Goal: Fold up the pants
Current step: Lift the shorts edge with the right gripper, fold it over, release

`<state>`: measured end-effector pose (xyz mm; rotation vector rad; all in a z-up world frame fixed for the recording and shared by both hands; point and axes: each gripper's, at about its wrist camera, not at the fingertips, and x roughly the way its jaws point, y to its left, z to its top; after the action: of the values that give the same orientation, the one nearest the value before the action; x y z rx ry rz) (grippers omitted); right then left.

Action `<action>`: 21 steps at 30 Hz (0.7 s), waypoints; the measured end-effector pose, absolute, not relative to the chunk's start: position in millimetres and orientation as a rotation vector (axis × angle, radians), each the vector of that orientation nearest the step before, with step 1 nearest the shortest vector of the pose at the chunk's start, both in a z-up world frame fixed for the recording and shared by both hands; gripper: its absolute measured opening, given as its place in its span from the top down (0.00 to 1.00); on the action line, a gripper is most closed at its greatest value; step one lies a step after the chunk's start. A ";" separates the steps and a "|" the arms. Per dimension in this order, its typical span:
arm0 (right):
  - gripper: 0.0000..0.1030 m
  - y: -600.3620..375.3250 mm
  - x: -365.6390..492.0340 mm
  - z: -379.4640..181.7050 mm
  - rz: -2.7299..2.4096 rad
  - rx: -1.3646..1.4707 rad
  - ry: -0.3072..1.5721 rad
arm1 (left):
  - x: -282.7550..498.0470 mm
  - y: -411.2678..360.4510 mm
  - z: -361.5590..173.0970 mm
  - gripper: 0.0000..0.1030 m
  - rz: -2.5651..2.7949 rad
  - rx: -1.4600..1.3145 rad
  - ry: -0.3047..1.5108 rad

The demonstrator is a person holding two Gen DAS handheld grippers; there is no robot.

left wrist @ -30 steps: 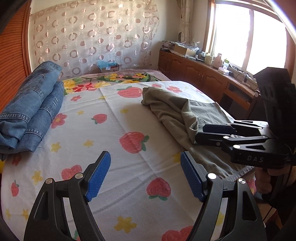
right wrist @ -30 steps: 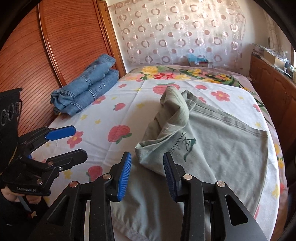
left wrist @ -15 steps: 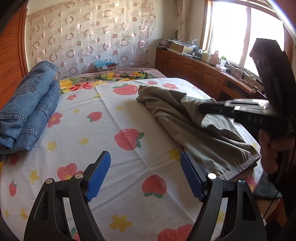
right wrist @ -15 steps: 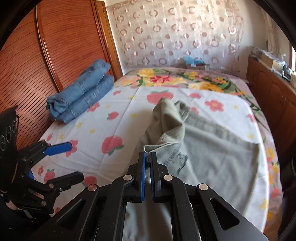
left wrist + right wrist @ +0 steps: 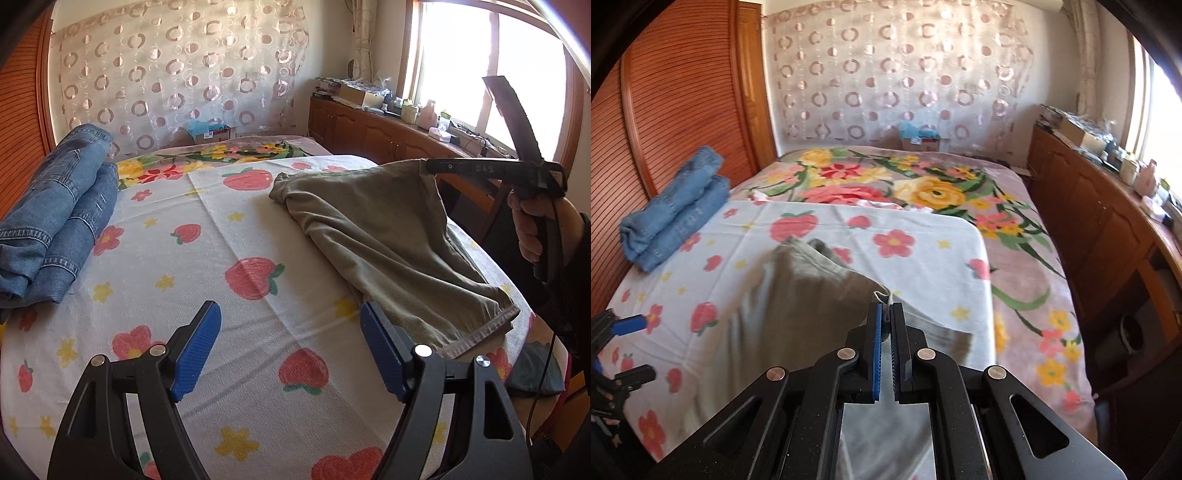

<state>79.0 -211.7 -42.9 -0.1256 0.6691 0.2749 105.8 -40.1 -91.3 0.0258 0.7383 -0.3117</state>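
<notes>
The right hand-held gripper [image 5: 884,325] is clenched on a corner of the olive pants [image 5: 373,236], lifting that corner above the bed [image 5: 229,369]. The rest of the pants drapes down across the right half of the left wrist frame, long axis running from upper middle toward lower right. The left hand-held gripper [image 5: 290,347] is released, holding nothing, just left of the hem [image 5: 480,332], the nearer free end. Folded jeans [image 5: 55,221] lie at far left.

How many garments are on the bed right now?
2. The olive pants lie on the bed's window side, one corner lifted by the shut right hand-held gripper. The folded jeans rest by the wooden wall. Whether that denim pile is one garment cannot be told.
</notes>
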 end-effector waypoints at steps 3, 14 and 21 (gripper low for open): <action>0.96 -213.5 85.7 -44.7 0.243 -0.113 0.683 | 105.6 -40.7 -91.5 0.24 -0.312 0.027 0.739; 0.95 -209.5 97.8 -40.1 0.176 -0.112 0.712 | 106.5 -46.3 -93.4 0.24 -0.324 0.038 0.745; 0.71 -210.3 69.3 -48.7 0.191 -0.115 0.695 | 103.8 -56.0 -95.2 0.24 -0.345 0.057 0.750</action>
<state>69.3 -210.3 -48.7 -0.1145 0.6950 0.1907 103.8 -56.0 -95.2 0.0572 0.7503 -0.3447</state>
